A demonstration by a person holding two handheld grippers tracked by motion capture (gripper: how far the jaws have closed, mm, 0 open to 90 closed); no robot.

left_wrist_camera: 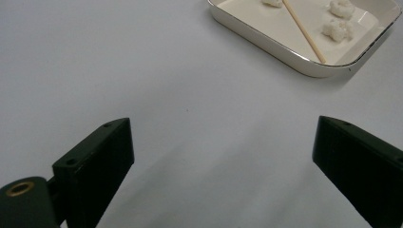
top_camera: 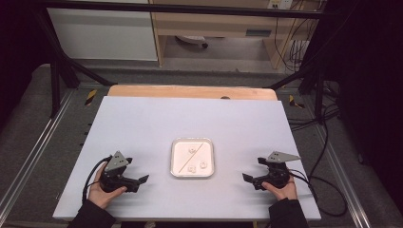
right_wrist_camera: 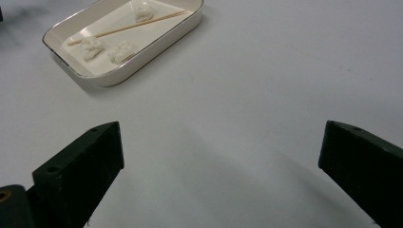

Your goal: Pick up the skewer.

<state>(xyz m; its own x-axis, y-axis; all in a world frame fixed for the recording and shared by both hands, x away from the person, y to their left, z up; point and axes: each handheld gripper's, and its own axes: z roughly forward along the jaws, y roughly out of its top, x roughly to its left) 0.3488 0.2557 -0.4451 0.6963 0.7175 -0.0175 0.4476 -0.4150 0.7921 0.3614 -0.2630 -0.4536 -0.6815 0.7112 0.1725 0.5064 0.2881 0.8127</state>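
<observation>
The left gripper is resting low over the table, near its front left corner, with the person's left hand wrapped around its rear. Its jaws are standing wide apart, with bare table surface showing between them in the left gripper view. The right gripper is sitting near the front right corner, held by the right hand. Its jaws are also standing wide apart, gripping nothing.

The tray is lying on the table between the 2 grippers, well apart from both and slightly farther from the person than they are. It is a shallow white dish with rounded corners.

Inside the tray, 1 stick is lying diagonally across the floor, from 1 corner toward the opposite corner. 3 small white lumps are sitting on the tray floor: 1 lump on 1 side of the stick, 2 lumps close together on the other side. In the high view, the single lump is lying on the far side, and the pair is lying near the front right corner.

Both grippers are pointing inward, toward the tray.
</observation>
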